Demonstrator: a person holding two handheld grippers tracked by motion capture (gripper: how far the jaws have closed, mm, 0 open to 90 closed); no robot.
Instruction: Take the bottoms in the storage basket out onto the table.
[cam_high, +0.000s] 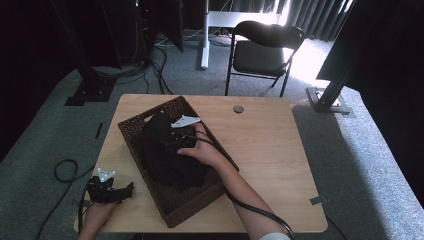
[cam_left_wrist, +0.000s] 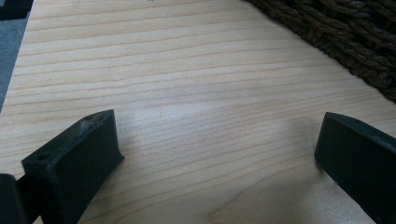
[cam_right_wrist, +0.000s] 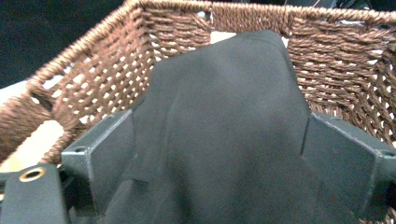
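— Where is the right gripper (cam_high: 176, 137)?

— Inside the wicker basket (cam_high: 131, 131), with the person's right hand (cam_high: 204, 150) behind it. In the right gripper view its jaws stand wide apart with the black cloth (cam_right_wrist: 224, 121) bulging up between them; the fabric touches both inner faces, but I cannot tell whether they press it.

— And the cloth itself?

— It lies heaped in the basket, a dark mound that fills most of the inside, its top near the far woven wall (cam_right_wrist: 327, 60). The basket sits slantwise on the left half of the wooden table (cam_high: 265, 140).

— The left gripper (cam_high: 120, 192)?

— Low over the table's near left corner, held by the left hand (cam_high: 97, 212), just beside the basket's outer wall. In the left gripper view its jaws are spread wide with bare wood (cam_left_wrist: 196, 93) between them, and the basket's weave (cam_left_wrist: 355, 37) shows at the upper right.

— Anything beyond?

— A black folding chair (cam_high: 262, 50) stands on the grey carpet behind the table.
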